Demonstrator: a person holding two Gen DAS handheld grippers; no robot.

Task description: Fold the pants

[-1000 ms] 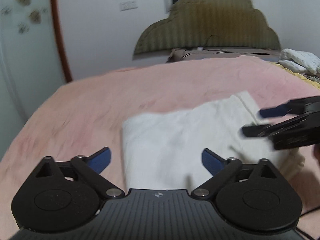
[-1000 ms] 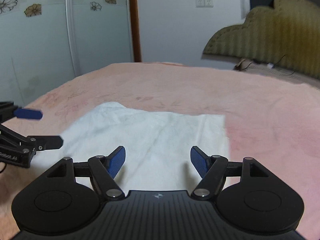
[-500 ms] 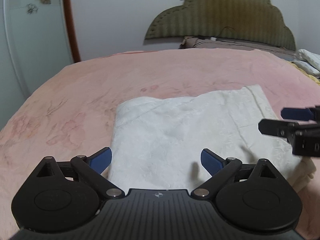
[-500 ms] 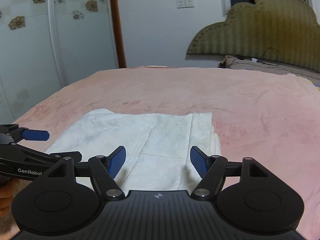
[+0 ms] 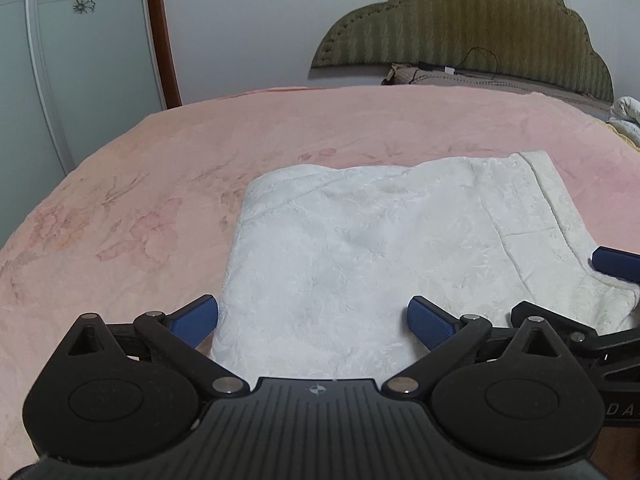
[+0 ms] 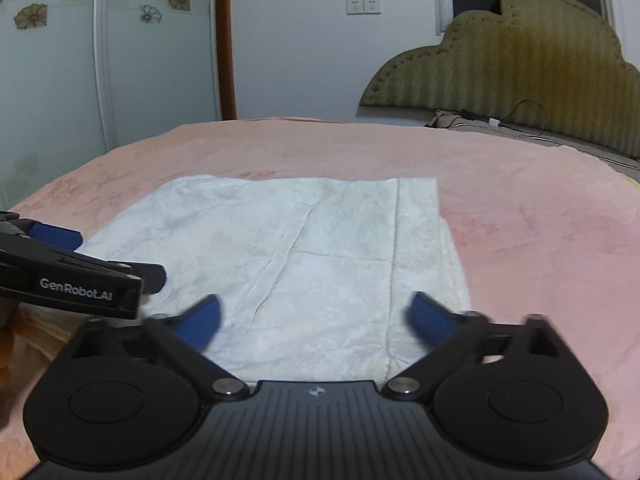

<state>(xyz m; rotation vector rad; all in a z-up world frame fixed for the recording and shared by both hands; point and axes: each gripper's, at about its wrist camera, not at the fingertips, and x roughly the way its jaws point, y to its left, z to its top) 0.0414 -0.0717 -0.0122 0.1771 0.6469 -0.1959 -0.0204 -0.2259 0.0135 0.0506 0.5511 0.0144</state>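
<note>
white pants (image 5: 360, 248) lie folded flat on the pink blanket (image 5: 120, 200), spreading from 12 toward 2 o'clock of the left gripper (image 5: 313, 316), its jaws spread and empty.

right wrist view: right gripper (image 6: 316, 316), blurred, jaws opening and seemingly empty, near hem at 12 o'clock; long axis runs 9 to 3.

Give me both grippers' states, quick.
Left gripper: open, holding nothing, poised over the near edge of the white pants.
Right gripper: jaws opening, holding nothing, above the pants.
</note>
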